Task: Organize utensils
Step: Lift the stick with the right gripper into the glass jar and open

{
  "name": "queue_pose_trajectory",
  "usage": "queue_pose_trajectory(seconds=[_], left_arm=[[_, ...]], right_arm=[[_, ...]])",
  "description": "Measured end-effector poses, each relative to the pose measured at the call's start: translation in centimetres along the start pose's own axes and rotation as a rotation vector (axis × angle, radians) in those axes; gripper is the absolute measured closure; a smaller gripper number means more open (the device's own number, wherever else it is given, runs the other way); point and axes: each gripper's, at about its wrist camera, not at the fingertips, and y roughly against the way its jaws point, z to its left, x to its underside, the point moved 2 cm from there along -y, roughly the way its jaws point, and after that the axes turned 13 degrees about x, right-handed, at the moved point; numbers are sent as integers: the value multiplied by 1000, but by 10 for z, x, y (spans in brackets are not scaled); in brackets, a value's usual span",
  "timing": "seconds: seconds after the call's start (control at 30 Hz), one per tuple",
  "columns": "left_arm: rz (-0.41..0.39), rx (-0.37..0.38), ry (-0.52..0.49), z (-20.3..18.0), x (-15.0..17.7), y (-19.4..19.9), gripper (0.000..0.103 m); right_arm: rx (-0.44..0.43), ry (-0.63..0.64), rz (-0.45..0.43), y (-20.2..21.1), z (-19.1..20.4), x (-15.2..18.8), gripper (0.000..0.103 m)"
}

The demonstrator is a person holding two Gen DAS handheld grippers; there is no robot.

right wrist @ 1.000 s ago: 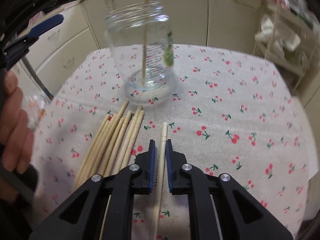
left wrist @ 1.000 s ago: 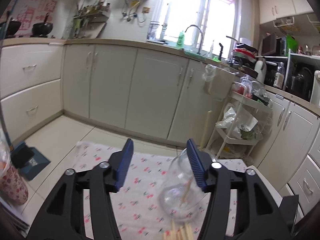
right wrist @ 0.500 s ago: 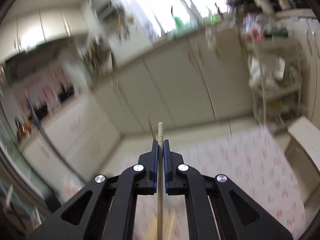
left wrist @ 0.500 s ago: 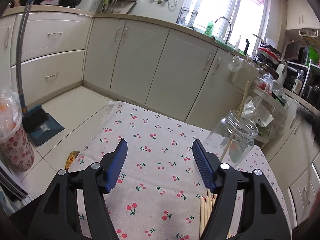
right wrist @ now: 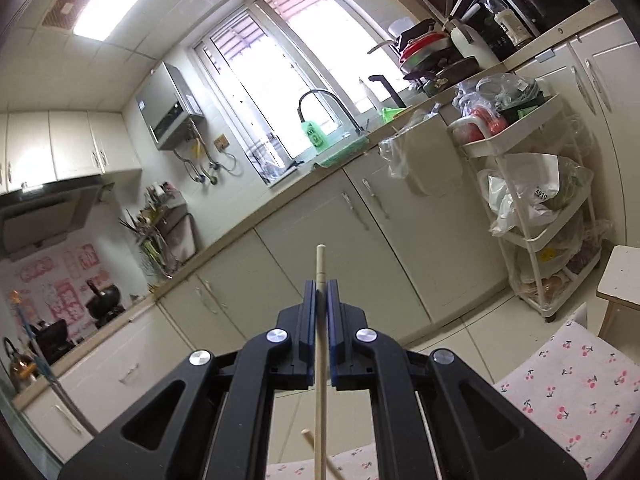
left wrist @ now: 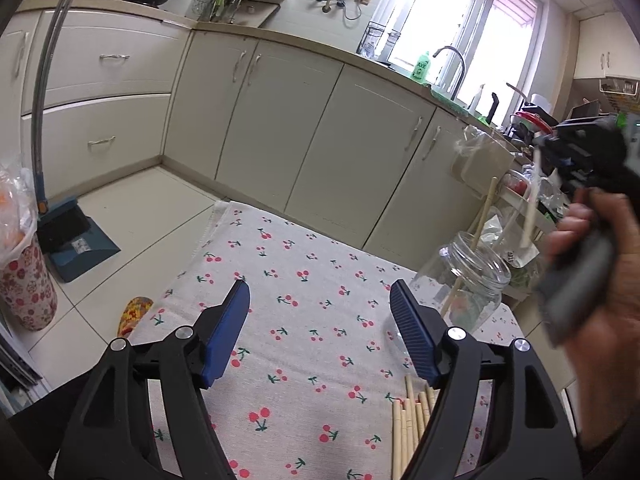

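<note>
My right gripper (right wrist: 320, 286) is shut on a pale wooden chopstick (right wrist: 320, 360) and holds it upright in the air, tilted up towards the kitchen wall. In the left wrist view that chopstick (left wrist: 531, 216) hangs above a clear glass jar (left wrist: 472, 280) at the right of the cherry-print cloth (left wrist: 304, 312). One chopstick (left wrist: 478, 236) stands in the jar. My left gripper (left wrist: 320, 328) is open and empty over the cloth, left of the jar. Several loose chopsticks (left wrist: 408, 420) lie on the cloth by its right finger.
Cream kitchen cabinets (left wrist: 304, 136) run behind the table. A white trolley (right wrist: 536, 208) with bags stands at the right. A dustpan and broom (left wrist: 72, 236) and a flowered bin (left wrist: 24, 280) stand on the floor at the left.
My right gripper has lifted the chopstick off the cloth and swung it upright above the jar. My left gripper has drawn back and left from the jar, still open.
</note>
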Motion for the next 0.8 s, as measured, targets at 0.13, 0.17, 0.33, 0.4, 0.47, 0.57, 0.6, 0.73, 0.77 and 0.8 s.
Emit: queue_pose_trajectory(seconds=[0.13, 0.17, 0.33, 0.4, 0.47, 0.57, 0.6, 0.73, 0.77, 0.8], left_arm=[[-3, 11, 9, 1, -1, -1, 33], [-3, 11, 11, 0, -1, -1, 33], [3, 11, 21, 2, -1, -3, 31], [1, 9, 20, 2, -1, -3, 31], [1, 7, 19, 2, 0, -3, 30], [8, 3, 16, 2, 0, -5, 30], [10, 1, 15, 2, 1, -5, 30], [10, -6, 6, 0, 1, -5, 29], [11, -6, 6, 0, 1, -5, 29], [13, -7, 7, 1, 2, -5, 29]], right_arm=[[32, 74, 16, -15, 5, 15, 97], [41, 96, 24, -17, 7, 19, 97], [41, 149, 62, -20, 9, 33, 97], [33, 175, 66, -17, 11, 38, 97], [22, 203, 67, -10, 13, 42, 97], [9, 233, 78, 1, 13, 48, 97], [6, 243, 84, 4, 13, 50, 97], [1, 288, 112, 16, 10, 60, 97], [1, 299, 122, 18, 8, 64, 97], [1, 308, 133, 19, 7, 66, 97]])
